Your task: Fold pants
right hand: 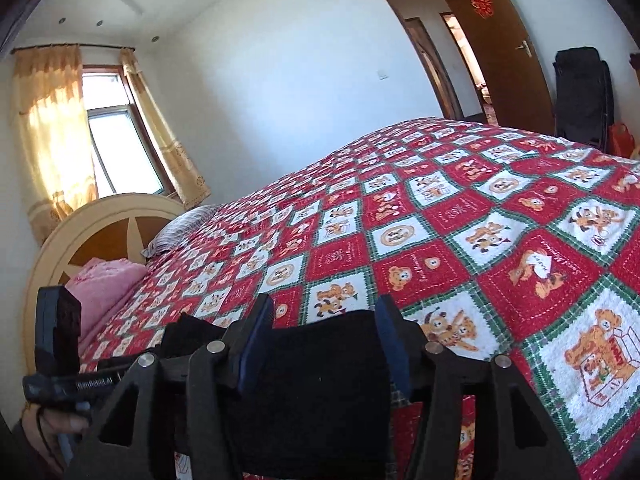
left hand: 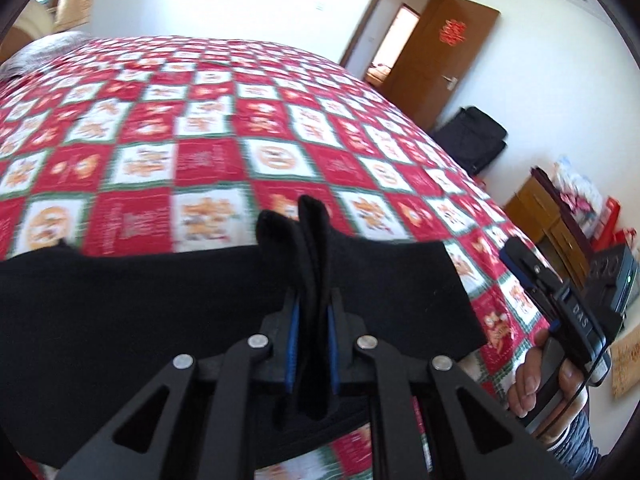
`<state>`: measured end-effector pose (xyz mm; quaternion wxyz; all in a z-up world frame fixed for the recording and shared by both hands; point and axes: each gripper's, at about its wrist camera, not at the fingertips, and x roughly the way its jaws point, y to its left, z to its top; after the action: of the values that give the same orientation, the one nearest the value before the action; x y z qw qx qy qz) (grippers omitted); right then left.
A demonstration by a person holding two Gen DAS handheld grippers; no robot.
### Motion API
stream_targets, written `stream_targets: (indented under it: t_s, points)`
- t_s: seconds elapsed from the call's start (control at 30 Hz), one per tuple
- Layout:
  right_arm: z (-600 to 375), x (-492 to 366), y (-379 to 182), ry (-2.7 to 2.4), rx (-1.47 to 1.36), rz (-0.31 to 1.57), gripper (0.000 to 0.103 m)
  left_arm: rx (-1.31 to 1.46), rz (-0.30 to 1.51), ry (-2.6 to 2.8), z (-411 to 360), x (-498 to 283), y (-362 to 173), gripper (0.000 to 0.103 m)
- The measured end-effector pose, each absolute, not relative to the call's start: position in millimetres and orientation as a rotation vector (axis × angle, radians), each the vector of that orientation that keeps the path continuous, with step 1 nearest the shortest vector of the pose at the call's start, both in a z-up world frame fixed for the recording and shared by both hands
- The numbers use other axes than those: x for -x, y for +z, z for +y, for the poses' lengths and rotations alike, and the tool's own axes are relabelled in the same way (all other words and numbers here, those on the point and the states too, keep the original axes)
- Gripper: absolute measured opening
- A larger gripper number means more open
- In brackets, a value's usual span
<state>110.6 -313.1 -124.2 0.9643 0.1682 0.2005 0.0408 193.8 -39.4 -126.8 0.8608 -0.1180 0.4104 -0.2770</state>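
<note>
1. Left wrist view: our left gripper (left hand: 310,232) has its black fingers with blue pads pressed together on a raised fold of the black fabric pants (left hand: 120,312), which bunches up between the fingertips.
2. From that pinch the pants spread flat to either side of the gripper, over the red, white and green checked quilt with bear prints (left hand: 208,148) that stretches away ahead.
3. Off to the right of this gripper we see our right hand (left hand: 548,384) wrapped around the other tool's handle.
4. Right wrist view: our right gripper (right hand: 324,320) stands with its fingers spread apart, and the black pants (right hand: 320,380) lie between and under them; we cannot tell whether the pads touch the cloth.
5. Ahead and to the right of this gripper the checked quilt (right hand: 480,220) is bare.
6. Far ahead to the left sit a pink cushion (right hand: 104,280) and a cream wooden headboard (right hand: 52,244).
</note>
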Motion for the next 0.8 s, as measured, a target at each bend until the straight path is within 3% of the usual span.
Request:
stream_targets:
  t_s: [0.33,0.8]
  points:
    - [-294,-119,-136,0.147,-0.284,0.493,0.055,0.306,0.933,-0.538,-10,-191,-155,0.013]
    - [-267,-136,-159,0.245,-0.213,0.652,0.055,0.252,0.894,-0.502,-11,-193,-161,0.013]
